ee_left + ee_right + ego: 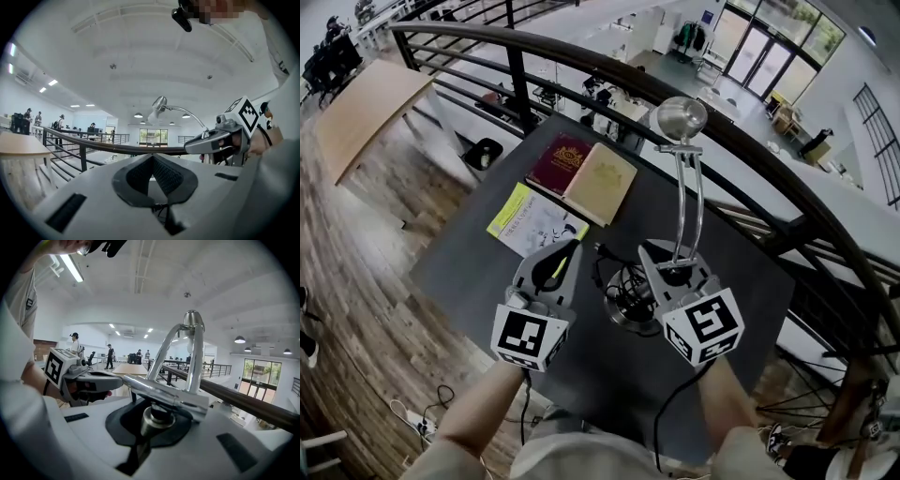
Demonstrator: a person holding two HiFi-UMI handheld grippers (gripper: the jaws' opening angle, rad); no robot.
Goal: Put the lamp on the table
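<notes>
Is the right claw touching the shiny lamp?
Touching. The right gripper view shows the right claw shut around the knob at the bottom of the lamp, with no gap between them.

Holds left gripper (571, 247) level, jaws together on nothing, just beside right gripper (674, 267), tipped slightly downward with jaws clamped tight low on the lamp (695, 192) stem.

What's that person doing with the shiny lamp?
A person holds a chrome lamp with the right gripper, shut on its stem low down. The lamp stands upright, its base low over the dark table, near some books. I can't tell whether it touches. The left gripper is shut and holds nothing.
</notes>
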